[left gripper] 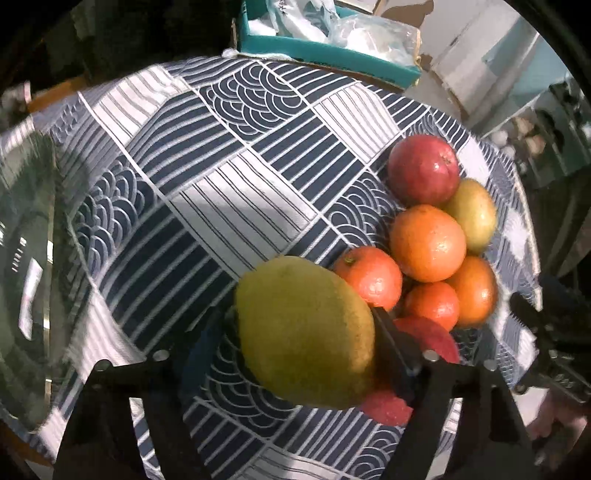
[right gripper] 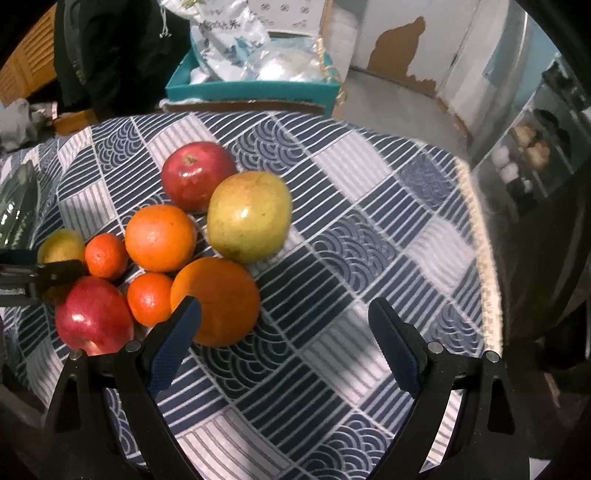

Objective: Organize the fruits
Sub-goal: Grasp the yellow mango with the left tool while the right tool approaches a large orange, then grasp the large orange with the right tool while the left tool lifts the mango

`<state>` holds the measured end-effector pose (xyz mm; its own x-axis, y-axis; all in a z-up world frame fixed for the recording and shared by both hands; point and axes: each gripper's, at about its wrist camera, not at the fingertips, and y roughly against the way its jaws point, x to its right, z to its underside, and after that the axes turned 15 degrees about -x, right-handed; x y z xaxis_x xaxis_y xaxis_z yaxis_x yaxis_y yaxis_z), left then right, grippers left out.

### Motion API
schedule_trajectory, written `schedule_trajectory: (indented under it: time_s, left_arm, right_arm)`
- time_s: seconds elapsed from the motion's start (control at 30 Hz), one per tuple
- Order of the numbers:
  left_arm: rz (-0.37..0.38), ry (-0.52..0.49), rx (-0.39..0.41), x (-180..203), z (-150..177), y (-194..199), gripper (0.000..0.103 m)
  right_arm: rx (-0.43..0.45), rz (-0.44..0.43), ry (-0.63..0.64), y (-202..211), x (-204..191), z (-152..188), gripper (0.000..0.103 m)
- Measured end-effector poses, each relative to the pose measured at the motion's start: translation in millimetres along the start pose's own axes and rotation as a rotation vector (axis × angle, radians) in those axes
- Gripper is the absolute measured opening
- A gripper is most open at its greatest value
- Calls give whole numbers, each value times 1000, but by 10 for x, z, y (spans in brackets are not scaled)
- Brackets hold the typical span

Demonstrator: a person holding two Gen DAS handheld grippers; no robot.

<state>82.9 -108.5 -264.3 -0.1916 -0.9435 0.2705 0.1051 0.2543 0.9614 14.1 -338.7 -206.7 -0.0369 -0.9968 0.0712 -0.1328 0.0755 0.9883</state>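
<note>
Fruits are lying in a tight cluster on the patterned tablecloth [right gripper: 369, 221]: red apples, oranges, small tangerines and yellow-green pears. The left gripper [left gripper: 306, 339] is closing its jaws around one yellow-green pear [left gripper: 306, 332] at the near edge of the cluster; the grasping step appears to be in hand. The right gripper [right gripper: 284, 343] is hovering with jaws apart and empty beside a large orange [right gripper: 218, 299]. Next, lifting the pear clear is calling for firm, gentle pressure, since its matte skin looks smooth and rounded.

Dark printed characters on a crinkled plastic bag [right gripper: 225, 33] in the teal box [right gripper: 251, 90], too blurred to read, no other text
</note>
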Motion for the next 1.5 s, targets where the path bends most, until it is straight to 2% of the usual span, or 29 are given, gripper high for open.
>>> schedule_trajectory:
  time_s: [0.07, 0.27, 0.43, 0.53, 0.7, 0.73, 0.77, 0.8, 0.97, 1.17, 1.27, 1.5]
  left_arm:
    - [18, 0, -2, 7, -7, 8, 72]
    - [-89, -48, 34, 61, 50, 58, 71]
    - [-160, -88, 78, 79, 57, 159, 71]
    - [-167, -82, 88, 41, 43, 182, 71]
    - [-161, -62, 80, -21, 31, 179, 71]
    - [-160, -59, 80, -20, 30, 174, 71]
    - [-159, -57, 77, -12, 25, 162, 71]
    - [-157, -56, 75, -13, 21, 162, 71]
    - [-165, -76, 88, 44, 73, 209, 71]
    - [-179, -82, 116, 75, 118, 321, 71]
    - [-198, -88, 133, 88, 137, 373, 71]
    - [-199, -84, 155, 79, 200, 489, 71]
  right_arm:
    - [-17, -38, -2, -70, -7, -32, 90]
    - [-55, -125, 1, -251, -99, -127, 90]
    - [-95, -139, 8, -393, -228, -197, 90]
    - [-102, -153, -15, -440, -221, -218, 90]
    - [-159, -311, -125, -565, -46, -223, 85]
    - [-166, -342, -138, -580, -27, -220, 81]
    - [-170, -378, -148, -589, -14, -220, 71]
    - [-171, -415, -153, -588, -11, -219, 69]
    - [-160, -371, -134, -548, -63, -229, 68]
    - [-116, -149, -47, -449, -171, -181, 68]
    - [-86, -71, -9, -391, -227, -161, 68]
    - [-23, 0, 22, -178, -248, -70, 68]
